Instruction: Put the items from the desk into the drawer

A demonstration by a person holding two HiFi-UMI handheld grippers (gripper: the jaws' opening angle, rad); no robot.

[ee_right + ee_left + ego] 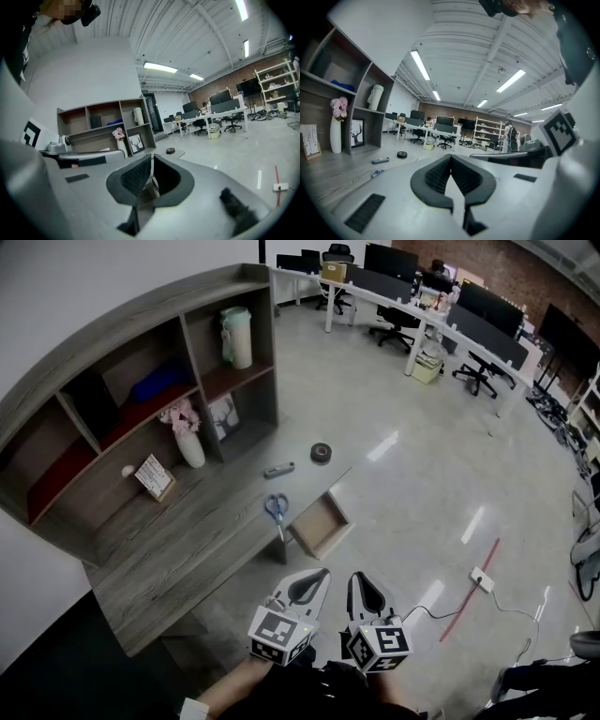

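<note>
Left hand-held gripper [451, 158], jaws together, faces a desk [333, 180] bearing a tape roll [401, 154].

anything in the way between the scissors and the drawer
Nothing visible. The scissors lie on the desk close beside the open drawer, with only bare desk top between them.

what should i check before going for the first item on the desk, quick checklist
1. Drawer open: ok.
2. Scissors, tape roll and grey tool lying loose on the desk: ok.
3. Left gripper empty: ok, jaws together on nothing.
4. Right gripper empty: ok, jaws together on nothing.
5. Jaws open for a grasp: not ok, both shut.
6. Grippers at the desk: not ok, both short of it.
</note>
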